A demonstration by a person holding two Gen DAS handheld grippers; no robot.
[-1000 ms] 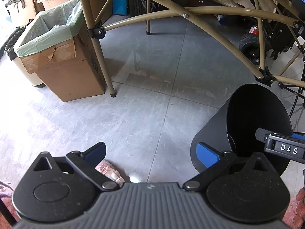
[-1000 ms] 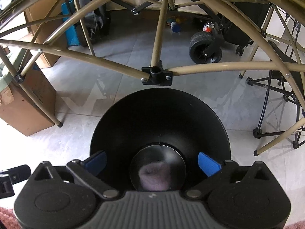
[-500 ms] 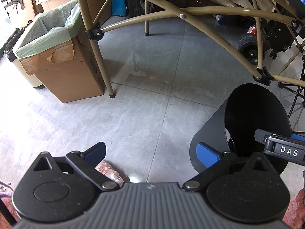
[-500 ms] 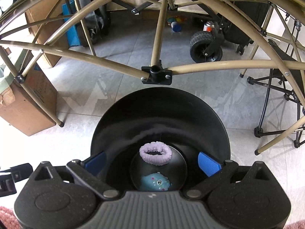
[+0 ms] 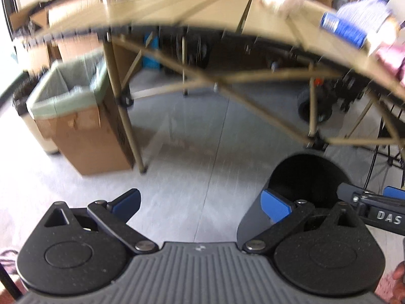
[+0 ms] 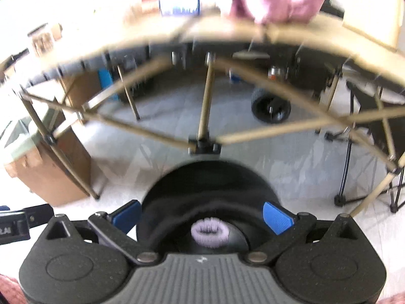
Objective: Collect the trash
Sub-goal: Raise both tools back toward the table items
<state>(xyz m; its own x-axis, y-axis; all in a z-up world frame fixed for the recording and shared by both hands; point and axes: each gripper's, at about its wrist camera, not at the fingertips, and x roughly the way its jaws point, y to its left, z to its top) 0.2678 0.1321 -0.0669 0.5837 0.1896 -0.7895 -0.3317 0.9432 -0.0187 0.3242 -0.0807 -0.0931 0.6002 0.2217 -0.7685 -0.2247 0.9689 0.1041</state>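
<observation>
— What's in front of you?
— A tan table (image 5: pixel 177 12), blurred. A lined box (image 5: pixel 76 131) stands at its leg.
— And the bin?
— My right gripper (image 6: pixel 202 214) hangs spread wide over the black bin (image 6: pixel 177 200); a lilac scrunchie (image 6: pixel 209 231) lies at its bottom.
— Your left?
— My left gripper (image 5: pixel 200 201) is spread too, empty, beside the bin.

A tan folding table (image 5: pixel 202 12) stands on grey tiled floor (image 5: pixel 202 139), beside what looks like a bag-lined cardboard box (image 5: pixel 83 136).
</observation>
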